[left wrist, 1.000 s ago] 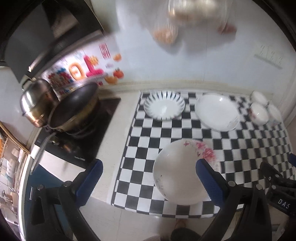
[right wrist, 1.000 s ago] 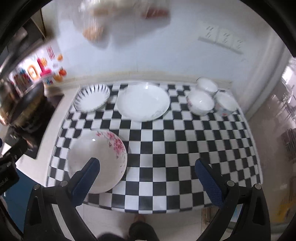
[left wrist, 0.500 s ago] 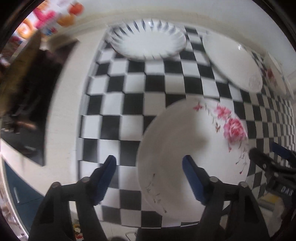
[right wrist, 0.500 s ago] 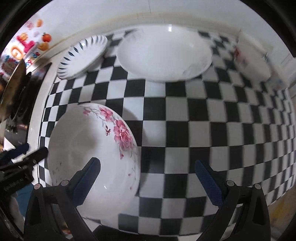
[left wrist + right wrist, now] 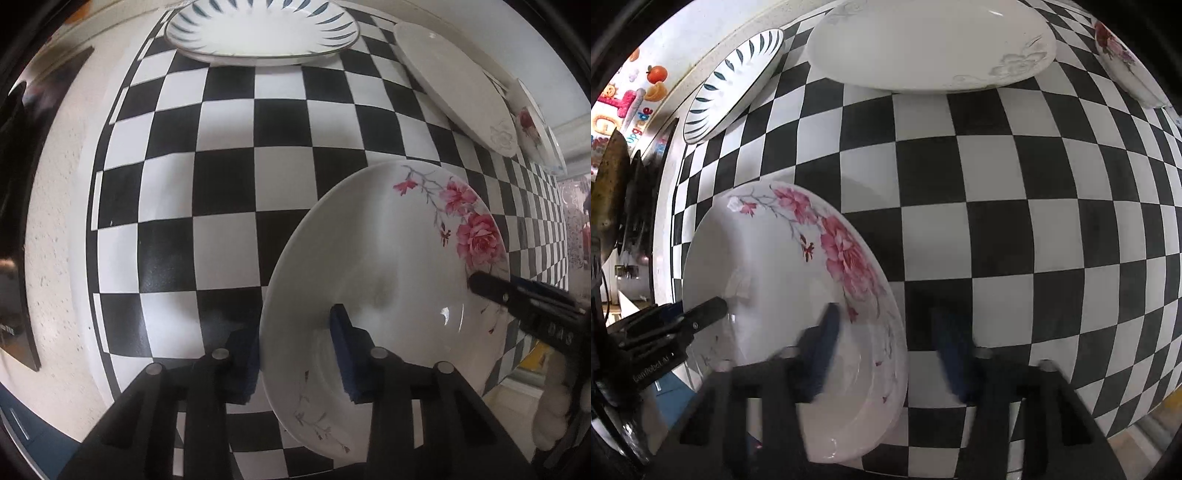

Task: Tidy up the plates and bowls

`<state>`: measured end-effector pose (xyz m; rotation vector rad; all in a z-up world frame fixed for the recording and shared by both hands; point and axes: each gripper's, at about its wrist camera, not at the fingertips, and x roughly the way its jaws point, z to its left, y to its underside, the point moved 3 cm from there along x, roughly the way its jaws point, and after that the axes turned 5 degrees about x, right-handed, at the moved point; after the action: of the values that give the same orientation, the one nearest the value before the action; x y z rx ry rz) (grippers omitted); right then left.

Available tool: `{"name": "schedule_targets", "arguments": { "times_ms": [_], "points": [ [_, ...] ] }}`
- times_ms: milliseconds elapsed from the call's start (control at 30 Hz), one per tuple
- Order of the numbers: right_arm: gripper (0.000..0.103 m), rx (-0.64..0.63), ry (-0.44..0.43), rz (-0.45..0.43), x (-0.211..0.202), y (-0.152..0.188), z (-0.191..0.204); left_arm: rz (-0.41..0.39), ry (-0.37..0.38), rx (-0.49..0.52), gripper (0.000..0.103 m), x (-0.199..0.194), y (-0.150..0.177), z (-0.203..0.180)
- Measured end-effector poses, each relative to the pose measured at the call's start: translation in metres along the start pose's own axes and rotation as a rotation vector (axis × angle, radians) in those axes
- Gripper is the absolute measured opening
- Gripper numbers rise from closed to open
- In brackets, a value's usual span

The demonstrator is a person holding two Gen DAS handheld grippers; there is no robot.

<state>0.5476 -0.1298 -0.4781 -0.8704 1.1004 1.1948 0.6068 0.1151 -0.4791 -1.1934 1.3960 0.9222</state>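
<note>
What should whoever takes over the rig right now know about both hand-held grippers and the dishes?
Left hand-held gripper: fingers straddle the left rim of the rose plate, one inside, one outside; whether it is clamped is unclear.
Right hand-held gripper: straddles the opposite rim, motion-blurred, with a gap at the outer finger; not gripping yet.
The rose plate sits near the front of the checkered mat. At the back are the blue-leaf plate, the plain white plate and the rose-print bowls.
Done: nothing stacked.
Left: lift the rose plate, stack the plates, group the bowls.
</note>
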Motion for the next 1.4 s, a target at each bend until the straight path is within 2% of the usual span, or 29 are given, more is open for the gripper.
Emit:
{"name": "schedule_targets", "arguments": {
  "times_ms": [167,300,367,567,933,1200,1400],
  "points": [
    [0.027,-0.017,-0.022,0.016,0.000,-0.002,0.003,0.010,-0.016,-0.006,0.032,-0.001,0.006,-0.008],
    [0.026,-0.009,-0.045,0.029,-0.005,-0.004,-0.008,0.014,-0.036,-0.015,0.032,-0.006,0.016,-0.028],
    [0.026,-0.011,-0.051,0.016,-0.013,-0.006,-0.016,0.008,-0.043,-0.012,0.032,-0.008,0.010,-0.045],
    [0.026,0.000,-0.048,-0.019,-0.039,-0.014,-0.053,0.005,-0.042,0.023,0.032,-0.012,-0.004,-0.095],
    [0.026,0.086,-0.021,-0.028,-0.059,-0.015,-0.148,0.055,-0.050,0.158,0.032,0.017,-0.035,-0.199],
    [0.026,0.073,0.006,-0.010,-0.053,-0.019,-0.179,0.087,-0.080,0.159,0.032,0.036,-0.037,-0.236],
    [0.026,0.034,0.013,-0.001,-0.052,-0.020,-0.181,0.093,-0.085,0.124,0.033,0.044,-0.035,-0.229]
  ]
}}
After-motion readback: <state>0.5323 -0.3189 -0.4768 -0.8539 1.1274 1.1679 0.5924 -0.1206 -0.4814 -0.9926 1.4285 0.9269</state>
